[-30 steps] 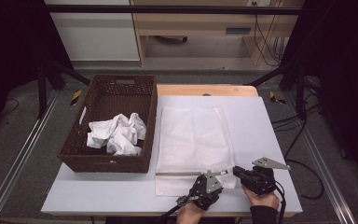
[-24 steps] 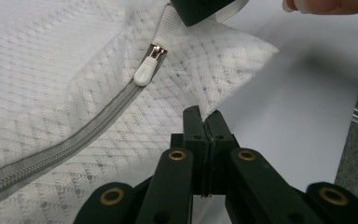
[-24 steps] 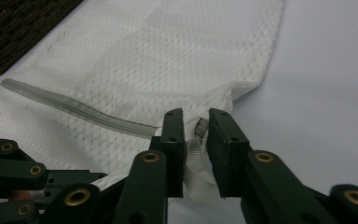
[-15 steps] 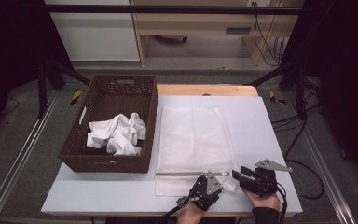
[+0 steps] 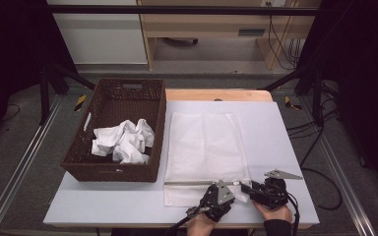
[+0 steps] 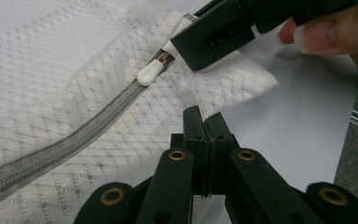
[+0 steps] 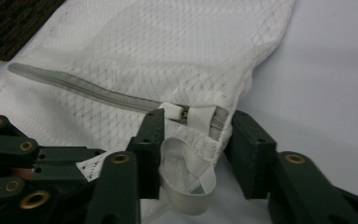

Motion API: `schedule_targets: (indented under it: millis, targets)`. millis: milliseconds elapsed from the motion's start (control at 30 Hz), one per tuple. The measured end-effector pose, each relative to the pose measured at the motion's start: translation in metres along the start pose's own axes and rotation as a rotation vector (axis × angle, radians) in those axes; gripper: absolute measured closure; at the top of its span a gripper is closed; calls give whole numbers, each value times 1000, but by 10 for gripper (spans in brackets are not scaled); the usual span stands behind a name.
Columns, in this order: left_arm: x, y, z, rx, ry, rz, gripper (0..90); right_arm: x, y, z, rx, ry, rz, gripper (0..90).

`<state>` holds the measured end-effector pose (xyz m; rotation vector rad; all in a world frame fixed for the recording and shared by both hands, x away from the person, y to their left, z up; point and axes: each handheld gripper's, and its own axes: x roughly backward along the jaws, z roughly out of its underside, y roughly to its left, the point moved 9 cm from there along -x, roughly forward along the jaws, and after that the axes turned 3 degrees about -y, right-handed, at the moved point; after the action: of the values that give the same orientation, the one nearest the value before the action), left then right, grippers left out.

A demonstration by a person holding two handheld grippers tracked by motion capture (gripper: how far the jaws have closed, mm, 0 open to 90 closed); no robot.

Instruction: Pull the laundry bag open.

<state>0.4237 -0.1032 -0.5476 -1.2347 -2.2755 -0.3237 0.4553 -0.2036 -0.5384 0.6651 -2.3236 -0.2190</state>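
White tabletop: mesh laundry bag point(image 5: 204, 147) lies flat beside the basket point(image 5: 115, 132). My left gripper point(image 5: 220, 196) pinches its near edge, pressed together. My right gripper point(image 7: 193, 135), jaws just narrowing, brackets the zipper pull point(image 7: 170, 110), ungripped; unzipping not yet begun.

Bright even table light, dark surroundings

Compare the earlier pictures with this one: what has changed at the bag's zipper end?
The right gripper has just been closing around the zipper pull without clamping it yet. The left gripper stays shut on the bag fabric. Basket and cloths are unchanged.
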Motion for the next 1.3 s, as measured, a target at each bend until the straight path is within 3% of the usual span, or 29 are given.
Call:
schedule_targets:
  millis: [233, 367, 500, 600, 667, 800, 1033, 1200, 1300]
  targets:
    - [0, 0, 0, 0, -3, 1, 881, 2, 2, -6, -15, -6, -31, 815]
    - [1, 0, 0, 2, -2, 15, 859, 4, 3, -8, -10, -3, -34, 835]
    - [4, -3, -2, 4, -17, 60, 771, 9, 6, -13, 4, -30, -32, 839]
    - [16, -2, -3, 32, -34, 73, 698, 13, 8, -15, 21, -47, -42, 839]
    - [25, -1, -5, 39, -39, 72, 635, 15, 9, -17, 20, -55, -48, 840]
    - [42, 9, -18, 42, -94, 31, 586, 19, 13, -22, 43, -82, -52, 841]
    - [24, 31, -29, 12, -69, -46, 600, 21, 21, -26, 80, -93, -72, 841]
    - [6, 33, -31, -1, -41, -33, 620, 22, 25, -30, 90, -104, -80, 843]
    - [0, 32, -32, -19, -37, -45, 620, 22, 26, -31, 91, -104, -80, 843]
